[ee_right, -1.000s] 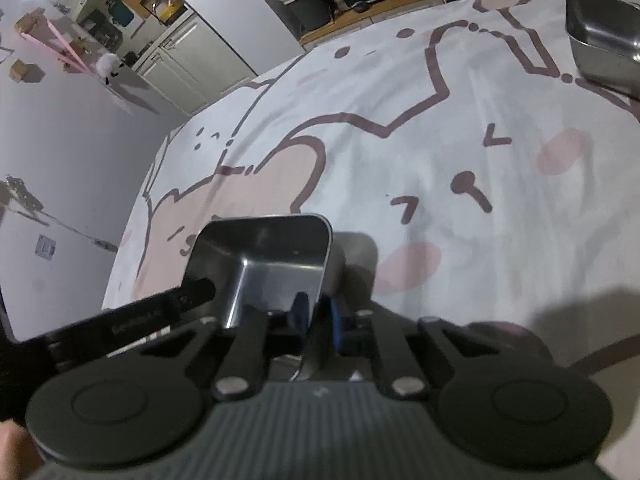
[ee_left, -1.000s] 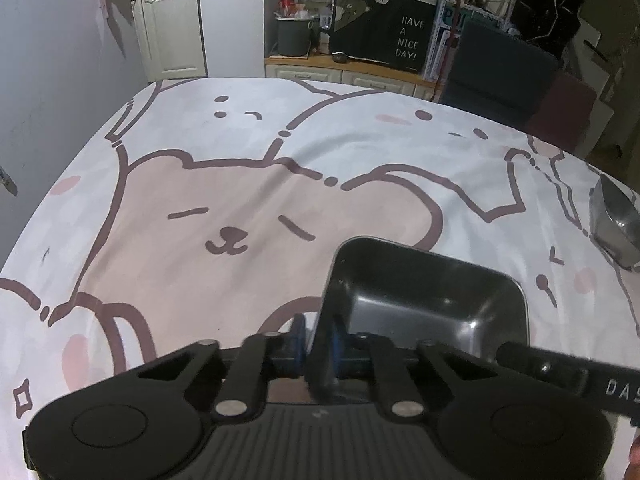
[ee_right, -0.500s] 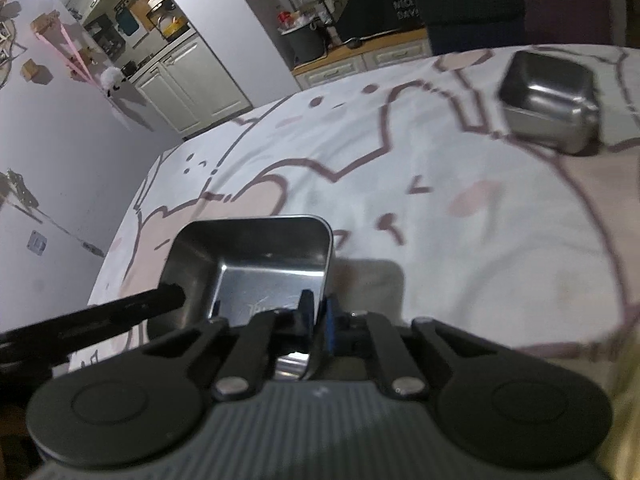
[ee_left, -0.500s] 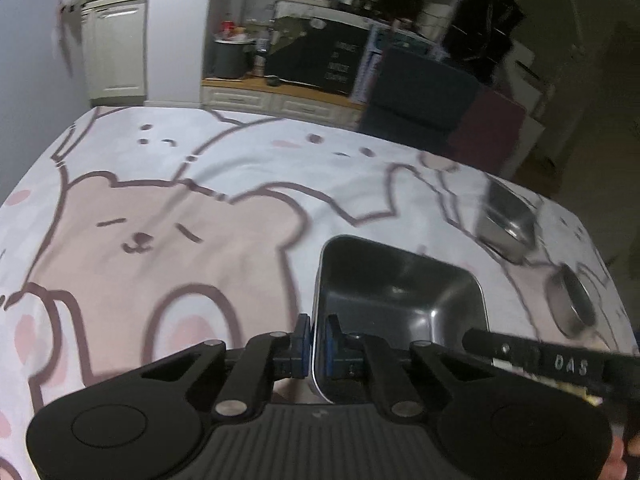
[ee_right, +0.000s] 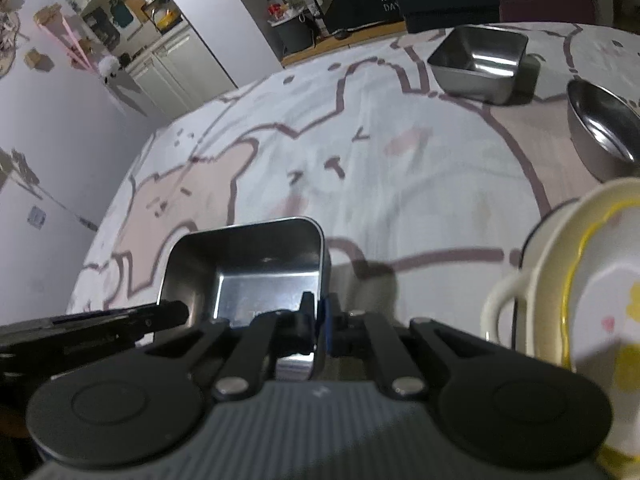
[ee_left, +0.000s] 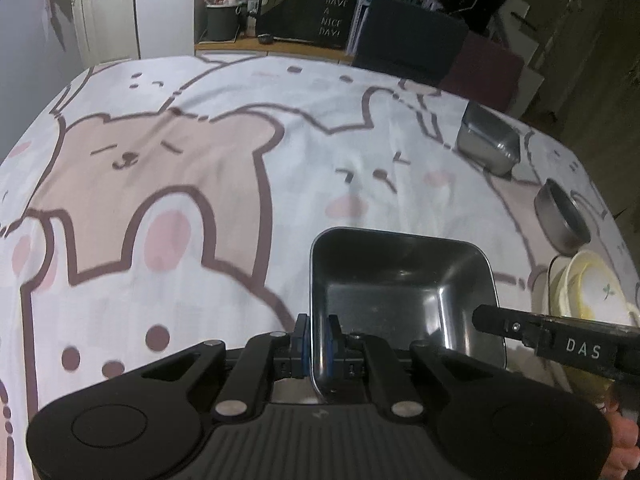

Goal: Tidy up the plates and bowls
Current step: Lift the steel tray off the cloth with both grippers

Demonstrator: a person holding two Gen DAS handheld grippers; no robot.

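Between the left gripper's fingers (ee_left: pixel 333 336), the square tray (ee_left: pixel 400 280) is smooth metal with a dull, dark sheen; it shines brighter by the right gripper's fingers (ee_right: pixel 308 312). Ahead of them, a second square tray (ee_right: pixel 480 60) and a round bowl (ee_right: pixel 600 132) are glossy polished metal. The tablecloth (ee_left: pixel 200 200) is matt printed cloth. Right of the fingers, stacked plates (ee_right: pixel 580 280) look like glazed, glossy ceramic.

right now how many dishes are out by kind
square steel bowls: 2, one held, one on the cloth
round steel bowl: 1
pale yellow ceramic dishes, stacked: at least 2, stack partly cut off
total: at least 5
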